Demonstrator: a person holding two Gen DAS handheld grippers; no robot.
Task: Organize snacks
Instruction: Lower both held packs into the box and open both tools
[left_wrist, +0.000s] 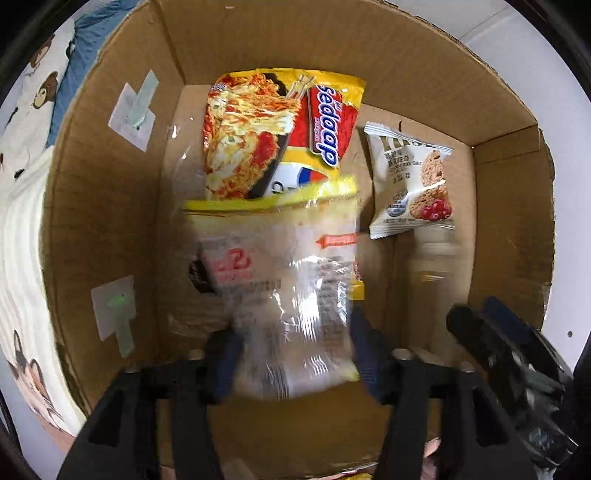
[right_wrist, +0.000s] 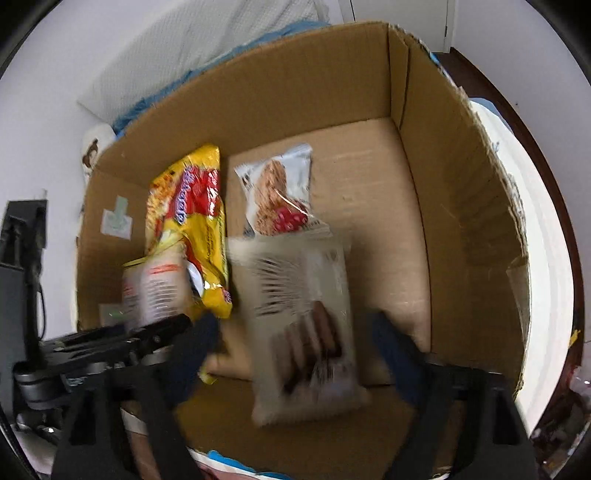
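Observation:
A cardboard box (left_wrist: 258, 48) holds a yellow Sedaap noodle pack (left_wrist: 273, 136) and a white cranberry oat cookie packet (left_wrist: 410, 184). My left gripper (left_wrist: 295, 354) has its fingers either side of a clear and yellow snack packet (left_wrist: 288, 288) over the box; the packet is blurred. In the right wrist view my right gripper (right_wrist: 291, 339) is spread wide around a blurred grey snack packet (right_wrist: 306, 325) above the box floor (right_wrist: 369, 184), with gaps on both sides. The noodle pack (right_wrist: 192, 221) and the cookie packet (right_wrist: 277, 192) lie beyond it.
The box's right half (right_wrist: 376, 221) is bare cardboard. Taped labels (left_wrist: 133, 107) sit on its left wall. Bedding with a bear print (left_wrist: 33, 85) lies left of the box. The other gripper (left_wrist: 509, 347) shows at lower right in the left wrist view.

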